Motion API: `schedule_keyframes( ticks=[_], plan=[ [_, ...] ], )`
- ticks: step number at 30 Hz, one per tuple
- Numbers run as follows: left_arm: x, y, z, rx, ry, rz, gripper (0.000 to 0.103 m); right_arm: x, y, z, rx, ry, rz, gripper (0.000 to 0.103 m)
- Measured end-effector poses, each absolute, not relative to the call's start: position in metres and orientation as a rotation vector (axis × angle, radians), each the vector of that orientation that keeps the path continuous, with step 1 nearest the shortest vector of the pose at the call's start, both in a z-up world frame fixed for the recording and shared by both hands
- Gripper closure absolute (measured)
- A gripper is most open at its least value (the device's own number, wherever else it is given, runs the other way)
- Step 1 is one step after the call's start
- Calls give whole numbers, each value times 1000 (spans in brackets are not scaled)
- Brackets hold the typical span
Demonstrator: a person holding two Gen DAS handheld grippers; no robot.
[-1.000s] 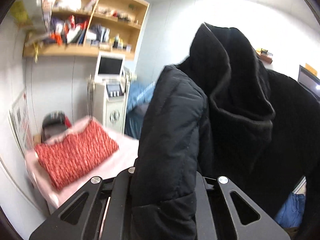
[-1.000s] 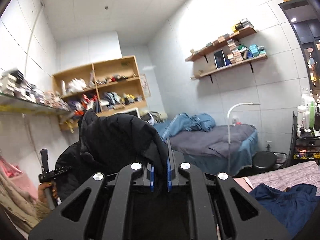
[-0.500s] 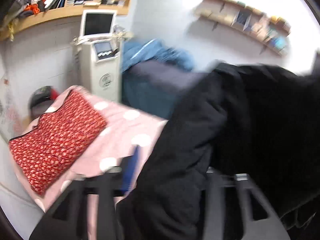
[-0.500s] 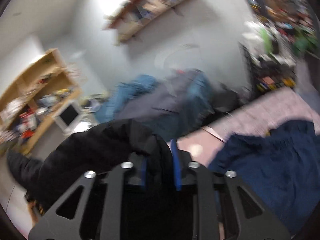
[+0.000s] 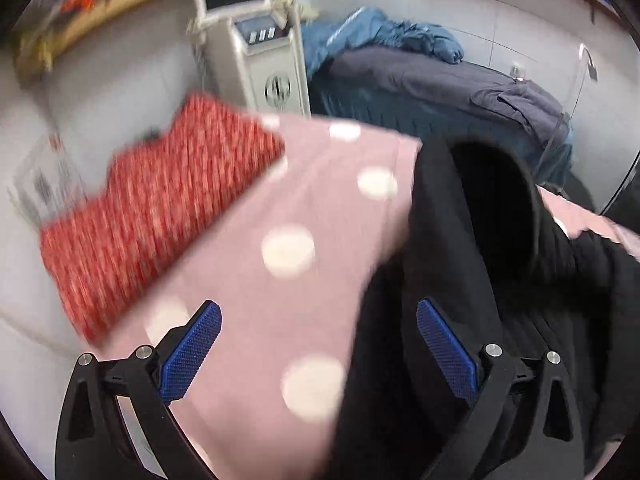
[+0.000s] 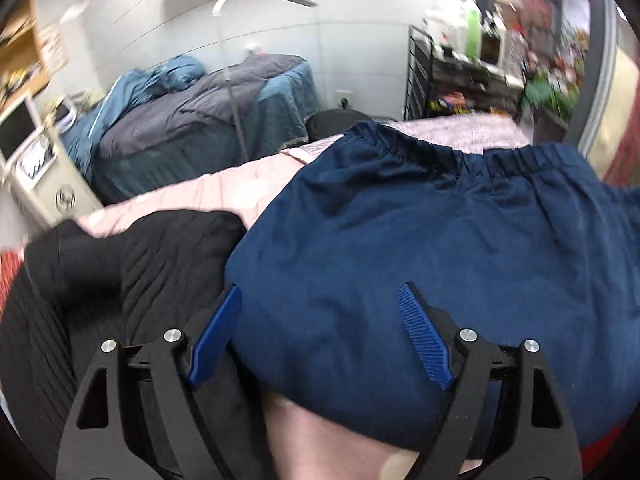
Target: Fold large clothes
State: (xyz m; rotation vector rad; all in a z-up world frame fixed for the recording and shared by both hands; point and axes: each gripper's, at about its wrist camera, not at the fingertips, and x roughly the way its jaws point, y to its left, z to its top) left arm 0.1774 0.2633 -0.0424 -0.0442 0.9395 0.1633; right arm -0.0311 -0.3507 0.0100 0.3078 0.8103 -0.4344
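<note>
Left gripper (image 5: 318,350): jaws wide, nothing between the pads, hovering over pink dotted sheet (image 5: 280,320). Right gripper (image 6: 320,336): jaws wide too, empty, poised over navy garment (image 6: 420,240).

Black coat (image 5: 480,280) down on the sheet in a heap, hood gaping upward, bulk bunched toward the sheet's right side in left view. Right view: coat (image 6: 132,264) touching the navy garment's left edge, possibly tucked partly under it; cannot tell which overlaps.

Red folded piece (image 5: 160,216) at the sheet's far left corner, well apart from the coat.

Risks from here:
- Coat not spread flat. Folding from a heap likely traps sleeves inside, gives a lumpy bundle.
- Navy garment crowding the coat. Grabbing at the boundary could pinch both fabrics in 1 bite and drag the wrong one.
- Padded, thick fabric: shallow bite on an edge likely slips out during a lift.
- Coat's far edge near the sheet's far edge in left view; spreading outward could send a sleeve or hem over the side.
- Both views motion-blurred, so hem and sleeve positions unclear; sleeves not identifiable at all.
</note>
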Motion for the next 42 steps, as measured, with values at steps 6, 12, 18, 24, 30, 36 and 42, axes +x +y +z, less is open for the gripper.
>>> schedule_keyframes(
  ticks=[6,12,18,24,30,36,42],
  plan=[
    [94,241,-81,-173,1047,81,6,-51,-308,-15,214,856,-321,16],
    [65,217,-65,-168,1056,35,7,-52,-261,-52,156,946,-256,16],
    [52,214,-18,-19,918,75,6,-58,-260,-76,157,991,-288,16],
    [61,187,-84,9,1163,-19,7,-54,-266,-106,294,1102,-201,69],
    [56,161,-104,-106,1193,-128,7,-56,-255,-71,310,1003,-82,96],
    [60,165,-73,-84,1128,-114,7,-85,-328,70,377,526,-241,97],
    [58,157,-69,-57,1106,-127,7,-103,-415,124,338,386,-637,101]
  ],
)
